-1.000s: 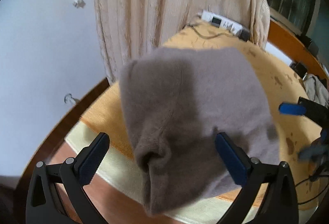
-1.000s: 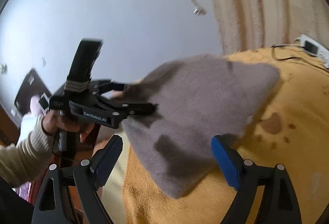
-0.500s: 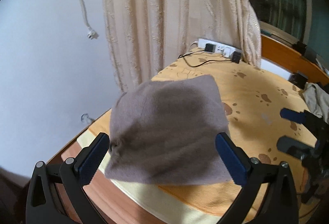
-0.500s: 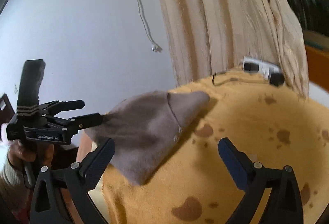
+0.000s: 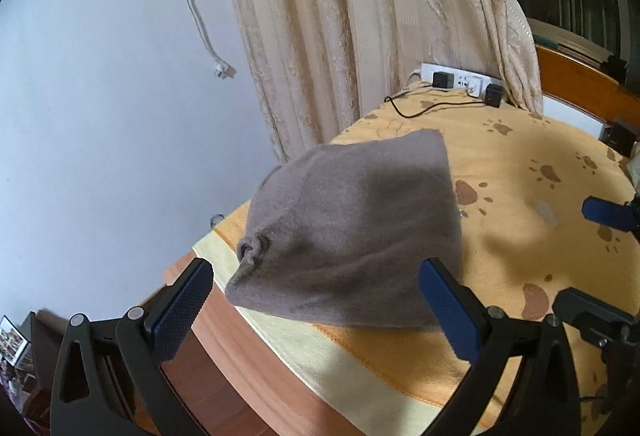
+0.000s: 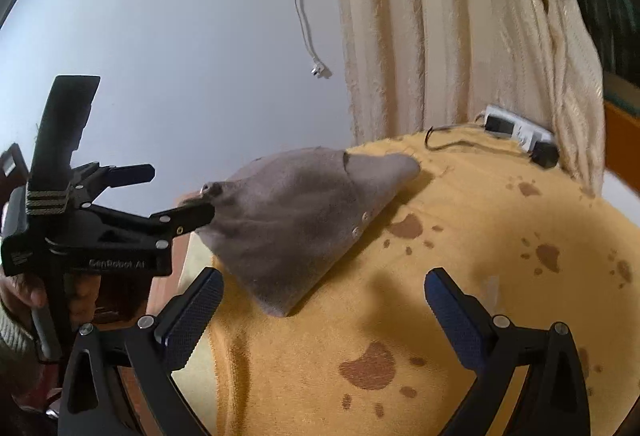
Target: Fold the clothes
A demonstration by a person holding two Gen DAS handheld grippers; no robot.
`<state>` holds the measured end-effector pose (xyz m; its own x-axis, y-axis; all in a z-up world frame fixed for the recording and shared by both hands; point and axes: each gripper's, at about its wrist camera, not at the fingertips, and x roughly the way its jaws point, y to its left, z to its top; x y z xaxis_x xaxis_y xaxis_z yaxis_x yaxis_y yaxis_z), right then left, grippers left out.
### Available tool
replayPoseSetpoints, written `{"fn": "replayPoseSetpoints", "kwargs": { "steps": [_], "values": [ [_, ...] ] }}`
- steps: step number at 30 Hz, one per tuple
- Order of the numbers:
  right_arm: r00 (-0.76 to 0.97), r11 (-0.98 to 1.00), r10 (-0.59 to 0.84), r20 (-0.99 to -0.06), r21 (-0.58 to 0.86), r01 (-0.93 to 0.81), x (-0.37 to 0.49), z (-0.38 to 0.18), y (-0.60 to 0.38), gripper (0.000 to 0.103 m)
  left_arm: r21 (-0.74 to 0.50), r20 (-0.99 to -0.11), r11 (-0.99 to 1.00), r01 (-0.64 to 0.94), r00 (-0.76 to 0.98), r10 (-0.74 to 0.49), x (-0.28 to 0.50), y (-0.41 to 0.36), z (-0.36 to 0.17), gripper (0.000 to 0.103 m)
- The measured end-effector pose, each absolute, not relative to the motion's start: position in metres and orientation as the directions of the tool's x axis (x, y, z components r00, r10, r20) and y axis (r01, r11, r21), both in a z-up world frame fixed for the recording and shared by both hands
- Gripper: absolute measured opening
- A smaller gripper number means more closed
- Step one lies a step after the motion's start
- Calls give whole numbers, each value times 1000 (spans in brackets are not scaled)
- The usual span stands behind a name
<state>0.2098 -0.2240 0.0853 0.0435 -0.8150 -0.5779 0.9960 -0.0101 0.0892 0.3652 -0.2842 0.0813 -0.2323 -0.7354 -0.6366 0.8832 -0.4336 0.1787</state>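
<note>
Lying folded on the orange blanket (image 5: 520,196), the grey sweater (image 5: 352,236) is sitting at the bed's near-left corner, its 7 o'clock edge overhanging the cream border (image 5: 320,348) above the wooden bed frame (image 5: 240,356). The left gripper (image 5: 316,300) is hovering with its 2 jaws wide apart and nothing between the pads, just short of that near edge. The right gripper (image 6: 324,308) is standing fully spread, having just been opening, empty over bare blanket at the sweater's 4 o'clock. Open blanket is stretching toward 2 o'clock; the curtain (image 5: 360,36) and power strip (image 5: 460,80) are bounding the far edge at 12 o'clock.
</note>
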Motion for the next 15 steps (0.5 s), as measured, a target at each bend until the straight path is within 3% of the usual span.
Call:
{"fn": "replayPoseSetpoints", "kwargs": {
  "steps": [15],
  "values": [
    [18,25,-820,-572,-5,1000,236,92,-220,102,197,-625,-425,883,-221,-749,363,-276,81,103]
  ]
}}
